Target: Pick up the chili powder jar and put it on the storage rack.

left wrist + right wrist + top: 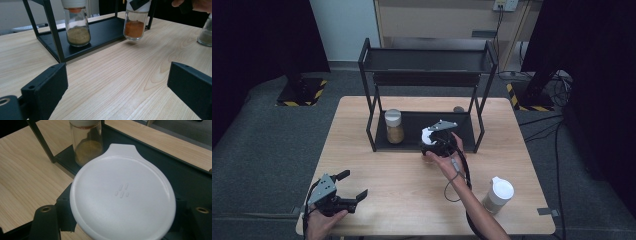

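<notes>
At rack front: we see right gripper (430, 142) clamped on orange-spice jar (135, 25), just outside rack (373, 134).
Left gripper (353, 184): jaws apart, well apart from rack.

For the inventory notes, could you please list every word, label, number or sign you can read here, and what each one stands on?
No readable text anywhere.
White lid of the orange spice jar in the right gripper: four small embossed dashes, no letters.
Tan spice jar on the black rack: no label.
White-capped jar on the table: no label.
Floor plates: yellow-black hazard stripes, no words.
</notes>
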`<state>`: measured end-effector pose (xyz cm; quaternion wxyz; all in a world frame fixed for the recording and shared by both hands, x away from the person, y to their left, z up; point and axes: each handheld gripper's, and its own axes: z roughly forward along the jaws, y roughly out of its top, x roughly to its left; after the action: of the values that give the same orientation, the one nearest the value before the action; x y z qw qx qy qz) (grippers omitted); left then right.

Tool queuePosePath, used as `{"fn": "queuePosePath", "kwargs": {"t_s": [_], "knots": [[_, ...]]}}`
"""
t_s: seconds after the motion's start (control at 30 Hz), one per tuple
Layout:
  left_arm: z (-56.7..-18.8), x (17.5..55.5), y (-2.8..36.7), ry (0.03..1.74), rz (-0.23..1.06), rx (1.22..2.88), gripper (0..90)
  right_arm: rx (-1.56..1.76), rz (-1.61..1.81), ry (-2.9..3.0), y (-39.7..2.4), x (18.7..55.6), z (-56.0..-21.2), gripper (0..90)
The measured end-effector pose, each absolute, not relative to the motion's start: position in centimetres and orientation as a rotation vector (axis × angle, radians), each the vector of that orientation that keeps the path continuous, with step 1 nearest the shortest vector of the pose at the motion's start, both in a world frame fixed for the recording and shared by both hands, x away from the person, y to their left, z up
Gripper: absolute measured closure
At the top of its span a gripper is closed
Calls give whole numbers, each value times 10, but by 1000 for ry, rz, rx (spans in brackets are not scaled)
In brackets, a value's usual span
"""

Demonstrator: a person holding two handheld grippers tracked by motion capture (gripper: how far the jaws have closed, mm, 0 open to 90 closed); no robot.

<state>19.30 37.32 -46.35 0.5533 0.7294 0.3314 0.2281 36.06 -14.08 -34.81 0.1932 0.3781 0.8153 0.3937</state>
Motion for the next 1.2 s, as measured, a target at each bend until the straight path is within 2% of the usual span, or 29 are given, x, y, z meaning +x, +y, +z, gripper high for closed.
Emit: {"fn": "queuePosePath", "kwargs": {"t_s": [0.5, 1.2], "knots": [[-464, 194, 373, 781, 534, 1729, 25, 1086, 1118, 2256, -131, 375, -331, 311], [-464, 193, 375, 788, 531, 1715, 24, 1192, 1090, 2164, -105, 399, -325, 311]]}}
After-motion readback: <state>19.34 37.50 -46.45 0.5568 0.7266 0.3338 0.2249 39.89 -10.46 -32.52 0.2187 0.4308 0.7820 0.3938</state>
